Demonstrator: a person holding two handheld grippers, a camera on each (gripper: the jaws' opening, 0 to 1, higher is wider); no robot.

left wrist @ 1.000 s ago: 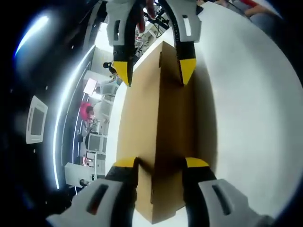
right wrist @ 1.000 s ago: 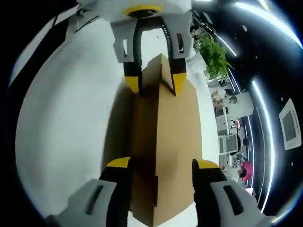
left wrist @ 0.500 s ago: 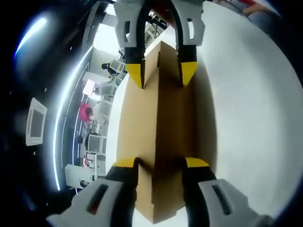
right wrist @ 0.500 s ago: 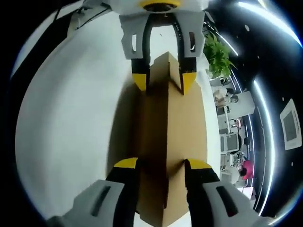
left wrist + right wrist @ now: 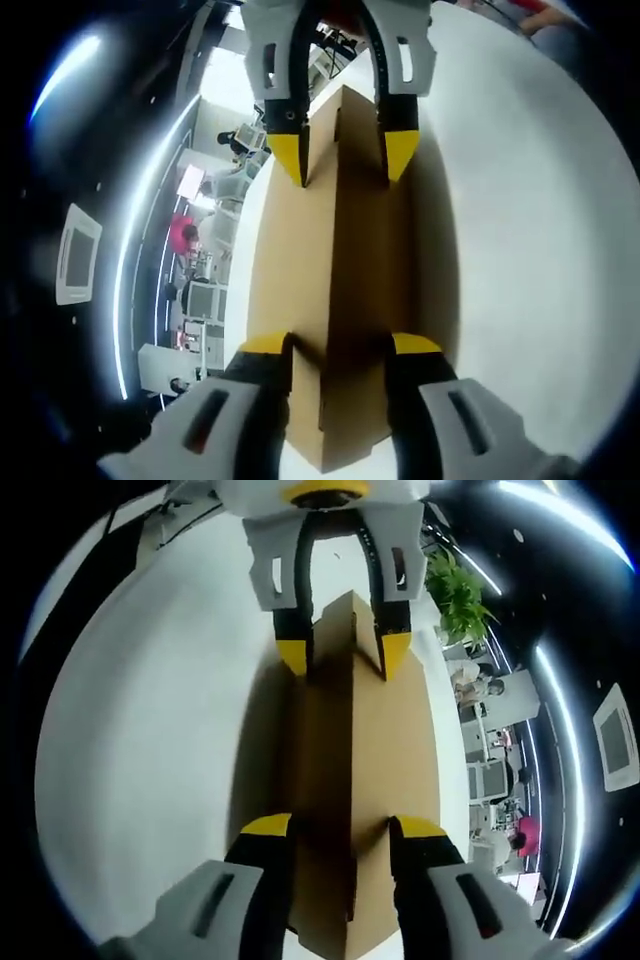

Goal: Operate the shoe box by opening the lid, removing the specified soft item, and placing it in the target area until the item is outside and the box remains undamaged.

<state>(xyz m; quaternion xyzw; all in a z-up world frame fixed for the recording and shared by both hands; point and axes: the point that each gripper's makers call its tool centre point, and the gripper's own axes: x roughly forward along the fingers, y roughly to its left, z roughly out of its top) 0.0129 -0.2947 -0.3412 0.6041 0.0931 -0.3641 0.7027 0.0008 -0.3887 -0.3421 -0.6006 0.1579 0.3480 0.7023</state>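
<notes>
A closed brown cardboard shoe box (image 5: 340, 260) lies lengthwise on the white table (image 5: 520, 220). My left gripper (image 5: 340, 345) grips the near end, its yellow-tipped jaws pressed against both sides. At the far end my right gripper (image 5: 345, 158) straddles the box the same way. In the right gripper view the box (image 5: 350, 750) runs away from my right gripper (image 5: 340, 826), whose jaws touch its sides. There the left gripper (image 5: 343, 653) clamps the opposite end. The lid is down and the inside is hidden.
The white table (image 5: 150, 730) spreads wide on one side of the box. Its edge runs close along the other side. Beyond that lies an office with desks, a person in red (image 5: 182, 235) and a green plant (image 5: 455, 590).
My right gripper's jaws have narrowed onto its end of the box. The left gripper has kept its hold, and the box has not moved.
</notes>
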